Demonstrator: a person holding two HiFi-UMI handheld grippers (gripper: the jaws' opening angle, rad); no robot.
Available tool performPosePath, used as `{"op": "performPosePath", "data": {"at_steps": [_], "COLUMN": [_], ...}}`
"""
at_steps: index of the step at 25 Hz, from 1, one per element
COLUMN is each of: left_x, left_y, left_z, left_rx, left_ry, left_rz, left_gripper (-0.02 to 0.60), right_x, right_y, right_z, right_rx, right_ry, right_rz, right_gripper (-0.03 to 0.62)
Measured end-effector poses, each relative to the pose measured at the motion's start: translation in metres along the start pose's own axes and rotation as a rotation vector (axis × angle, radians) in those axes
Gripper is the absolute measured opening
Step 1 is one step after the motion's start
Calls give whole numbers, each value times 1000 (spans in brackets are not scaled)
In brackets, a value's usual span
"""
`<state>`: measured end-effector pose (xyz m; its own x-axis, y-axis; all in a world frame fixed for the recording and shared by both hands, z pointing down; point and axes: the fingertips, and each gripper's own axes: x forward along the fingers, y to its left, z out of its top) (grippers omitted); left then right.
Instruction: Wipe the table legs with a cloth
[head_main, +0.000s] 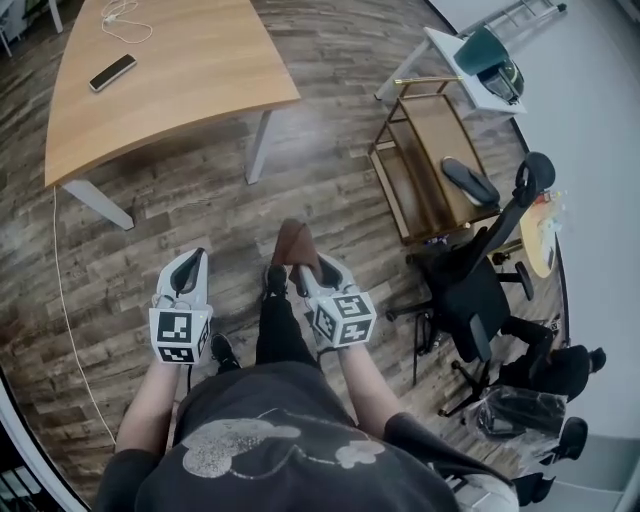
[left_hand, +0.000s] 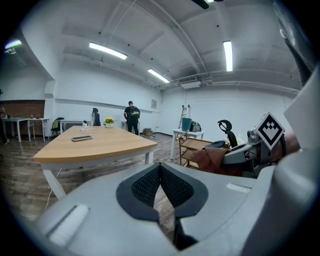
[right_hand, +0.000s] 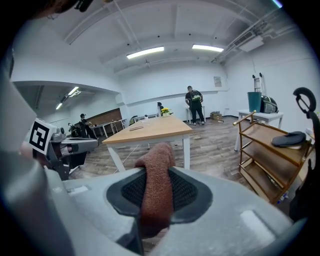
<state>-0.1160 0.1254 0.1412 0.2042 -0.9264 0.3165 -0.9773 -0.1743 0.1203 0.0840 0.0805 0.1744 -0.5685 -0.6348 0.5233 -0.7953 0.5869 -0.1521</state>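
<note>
The right gripper is clenching a rust-brown fuzzy cloth, a fold poking ahead of its jaws for wiping. The left gripper is pressing its jaws together, empty. The white metal table leg is standing well ahead.

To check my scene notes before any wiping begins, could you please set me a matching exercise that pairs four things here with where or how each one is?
Things:
1. brown cloth
2. phone
3. left tool
4. black office chair

Places or states:
A. lying on top of the wooden table
B. shut, with nothing between its jaws
C. standing on the floor beside the wooden shelf rack
D. clamped in the right tool

Pairs: 1-D, 2-A, 3-B, 4-C.
</note>
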Motion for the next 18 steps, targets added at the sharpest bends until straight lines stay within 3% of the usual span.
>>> {"op": "performPosePath", "data": {"at_steps": [11,18], "left_x": [141,207], "left_y": [15,51], "left_z": [34,24], "left_rx": [25,3], "left_ry": [12,53], "left_rz": [94,190], "left_gripper": [18,18], "right_x": [149,231], "right_y": [-79,-100], "right_z": [70,70], "right_rx": [-13,-67], "right_ry": [5,84], "right_rz": [145,206], "right_gripper": [86,86]}}
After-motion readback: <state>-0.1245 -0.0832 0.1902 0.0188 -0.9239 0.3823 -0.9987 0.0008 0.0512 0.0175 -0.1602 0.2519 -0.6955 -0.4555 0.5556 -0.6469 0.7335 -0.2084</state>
